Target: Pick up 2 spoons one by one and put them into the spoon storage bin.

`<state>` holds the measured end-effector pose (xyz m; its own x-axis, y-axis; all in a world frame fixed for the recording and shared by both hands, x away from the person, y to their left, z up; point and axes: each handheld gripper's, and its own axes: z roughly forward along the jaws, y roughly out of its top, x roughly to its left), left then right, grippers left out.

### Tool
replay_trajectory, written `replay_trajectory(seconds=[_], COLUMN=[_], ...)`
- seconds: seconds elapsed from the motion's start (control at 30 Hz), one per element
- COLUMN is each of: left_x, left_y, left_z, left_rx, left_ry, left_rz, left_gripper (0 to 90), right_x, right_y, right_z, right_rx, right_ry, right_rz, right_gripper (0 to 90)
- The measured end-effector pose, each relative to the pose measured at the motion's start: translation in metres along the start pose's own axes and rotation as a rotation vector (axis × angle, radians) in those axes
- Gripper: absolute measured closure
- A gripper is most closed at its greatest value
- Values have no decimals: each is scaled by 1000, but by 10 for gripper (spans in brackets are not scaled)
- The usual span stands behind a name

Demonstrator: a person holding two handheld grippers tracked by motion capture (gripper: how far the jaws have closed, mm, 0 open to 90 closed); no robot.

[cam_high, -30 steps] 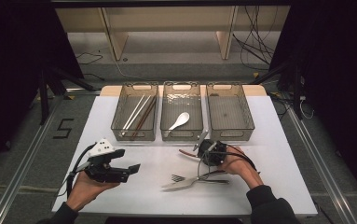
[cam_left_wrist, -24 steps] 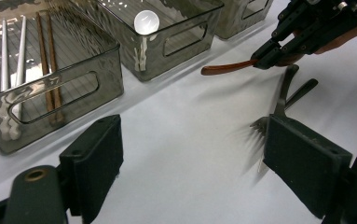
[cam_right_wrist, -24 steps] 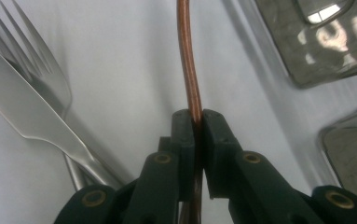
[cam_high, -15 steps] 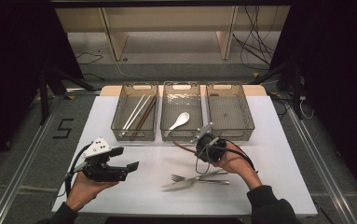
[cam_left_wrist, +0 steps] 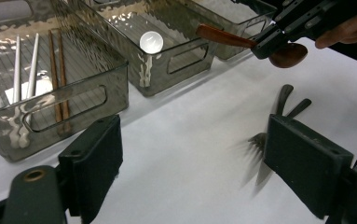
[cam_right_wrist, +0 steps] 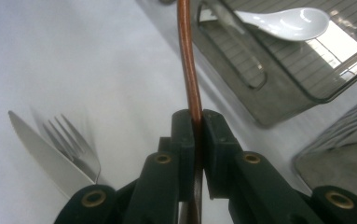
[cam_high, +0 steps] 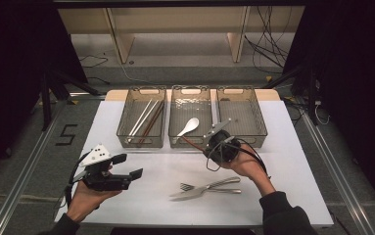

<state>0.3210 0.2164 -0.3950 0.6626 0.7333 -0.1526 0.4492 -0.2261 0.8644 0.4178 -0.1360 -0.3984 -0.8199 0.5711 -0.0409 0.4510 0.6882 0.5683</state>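
Observation:
My right gripper [cam_high: 207, 150] is shut on the handle of a brown wooden spoon [cam_high: 191, 143], held in the air just in front of the middle tray [cam_high: 190, 144]. In the right gripper view the handle [cam_right_wrist: 188, 56] runs up from between the closed jaws [cam_right_wrist: 195, 126]. In the left gripper view the spoon's bowl [cam_left_wrist: 288, 55] hangs behind the right gripper [cam_left_wrist: 265, 45]. A white spoon [cam_high: 190, 126] lies in the middle tray. My left gripper [cam_high: 128, 166] hovers open at the front left with nothing between its jaws [cam_left_wrist: 195, 158].
A fork and a knife [cam_high: 209, 187] lie crossed on the white table near the front, below the right hand. The left tray [cam_high: 126, 139] holds white and brown chopsticks [cam_high: 145, 118]. The right tray [cam_high: 244, 139] stands beside the middle one.
The right gripper has risen with the wooden spoon, away from the fork and knife and toward the middle tray. The left gripper has stayed put.

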Motion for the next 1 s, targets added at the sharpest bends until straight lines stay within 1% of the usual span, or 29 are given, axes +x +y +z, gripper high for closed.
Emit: replay_trajectory(seconds=[0.07,0.2,0.27,0.33,0.4,0.63,0.73,0.87,0.93,1.0], left_x=[0,-1,-1,-1,-1,0,1,2,2,2], left_y=[0,0,0,0,0,-1,-2,-2,-2,-3], left_z=[0,0,0,-1,-2,-5,-7,-7,-7,-7], left_rx=[-13,-13,-14,-17,-22,-34,-40,-40,-40,-40], left_ry=[-3,-5,-5,-5,-4,1,5,9,6,5], left_rz=[-5,3,4,6,8,0,-10,-8,-5,-5], left_gripper=[184,183,182,182,183,182,182,182,182,182], right_x=[-4,-10,-12,-16,-18,-28,-33,-39,-42,-46], right_y=[3,11,15,19,23,37,44,55,59,63], right_z=[-2,-4,-4,-5,-5,-5,-4,-1,1,2], right_rx=[-20,-46,-57,-71,-75,-94,-102,-106,-107,-111], right_ry=[0,-9,-14,-23,-31,-50,-43,-69,-80,-83], right_rz=[16,48,74,81,103,149,175,202,205,216], right_gripper=[845,845,845,845,845,844,844,844,844,844])
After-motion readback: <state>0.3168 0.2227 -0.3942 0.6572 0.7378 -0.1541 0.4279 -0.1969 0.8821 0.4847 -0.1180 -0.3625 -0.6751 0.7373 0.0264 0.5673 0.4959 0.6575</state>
